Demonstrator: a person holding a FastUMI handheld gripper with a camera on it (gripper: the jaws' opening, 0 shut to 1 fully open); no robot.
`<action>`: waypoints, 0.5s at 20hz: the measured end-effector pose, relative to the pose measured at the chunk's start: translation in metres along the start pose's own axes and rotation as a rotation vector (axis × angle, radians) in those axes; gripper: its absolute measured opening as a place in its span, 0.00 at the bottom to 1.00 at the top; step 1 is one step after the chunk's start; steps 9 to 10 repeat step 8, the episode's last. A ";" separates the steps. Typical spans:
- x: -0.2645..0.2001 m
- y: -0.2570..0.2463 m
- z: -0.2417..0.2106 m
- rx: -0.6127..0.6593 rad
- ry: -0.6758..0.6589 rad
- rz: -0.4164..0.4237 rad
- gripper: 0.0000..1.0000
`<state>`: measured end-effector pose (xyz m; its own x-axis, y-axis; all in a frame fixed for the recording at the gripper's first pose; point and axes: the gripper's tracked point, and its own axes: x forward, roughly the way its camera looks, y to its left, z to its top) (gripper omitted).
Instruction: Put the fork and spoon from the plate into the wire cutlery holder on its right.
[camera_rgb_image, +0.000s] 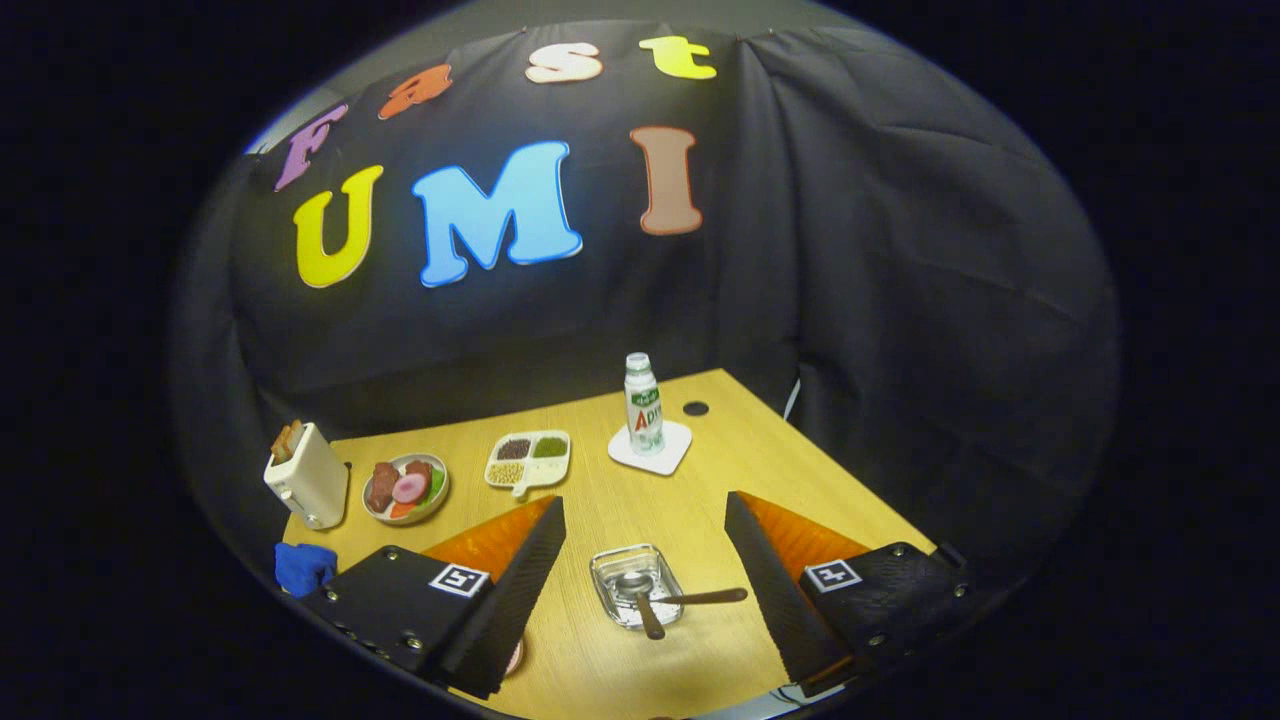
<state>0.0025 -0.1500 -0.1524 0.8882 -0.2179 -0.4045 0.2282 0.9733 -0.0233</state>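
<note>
Your gripper (645, 560) hung above the table (720, 470) with its fingers (525, 585) spread wide and nothing between the pads, and that wide stance framed the small clear glass dish (634, 585) lying between them at lower centre; that dish served as the plate, and on it lay two utensils, one (640, 598) with its bowl in the dish and its dark handle pointing toward you, the other (700, 597) with its handle reaching right past the rim, so both handles stuck out where a finger could get under them; which was fork and which spoon I could not tell at that size; I could not make out a wire cutlery holder; further out, in the middle of the frame, a bottle (642, 405) stood upright on a white coaster (652, 449); to the left sat a divided tray (528, 462) of grains, a bowl (405, 487) of toy food, a toaster (305, 477) and, lower left, a blue cloth (303, 566).
</note>
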 end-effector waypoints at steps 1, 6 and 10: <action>-0.006 0.001 0.012 -0.012 -0.046 0.002 0.99; -0.031 0.007 0.059 -0.076 -0.250 0.012 0.99; -0.029 0.011 0.067 -0.079 -0.286 0.017 0.99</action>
